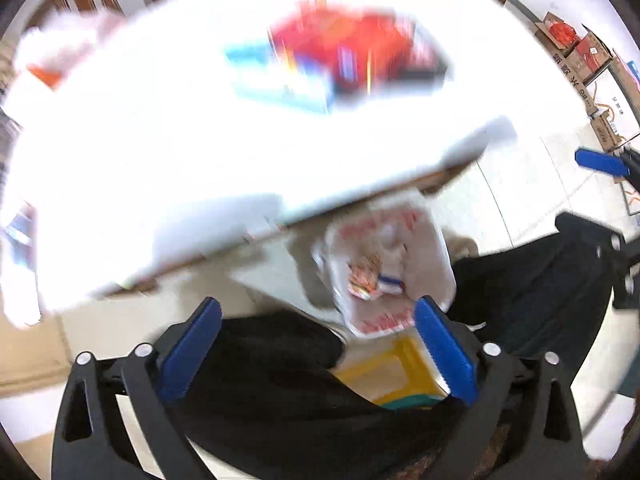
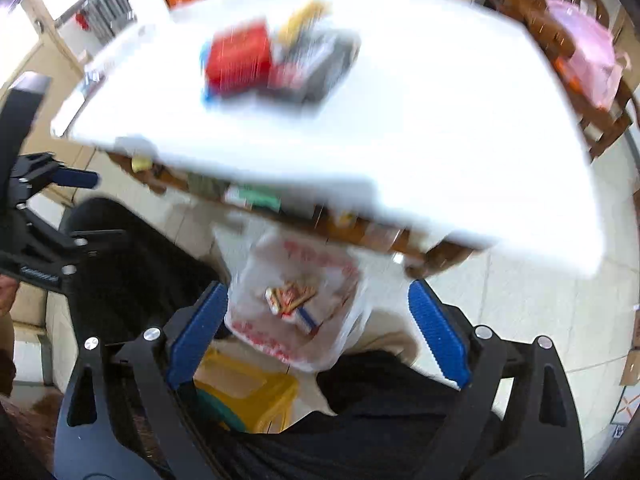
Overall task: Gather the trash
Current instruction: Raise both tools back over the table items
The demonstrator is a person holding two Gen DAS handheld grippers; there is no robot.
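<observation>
Both views are motion-blurred. A white plastic bag (image 1: 390, 264) with red print hangs below the near edge of the white table (image 1: 160, 140); wrappers lie inside it. The bag also shows in the right wrist view (image 2: 296, 312). A blurred pile of trash, red, blue and dark packets (image 1: 344, 60), lies on the far middle of the table, also in the right wrist view (image 2: 272, 64). My left gripper (image 1: 320, 352) is open and empty, below the table edge, just in front of the bag. My right gripper (image 2: 316, 336) is open and empty around the bag's lower part.
The person's black-clad legs (image 1: 280, 392) fill the space below both grippers. A yellow stool (image 2: 248, 396) stands under the bag. Wooden chairs (image 2: 560, 32) ring the table's far side. Cardboard boxes (image 1: 580, 52) sit on the floor at the right.
</observation>
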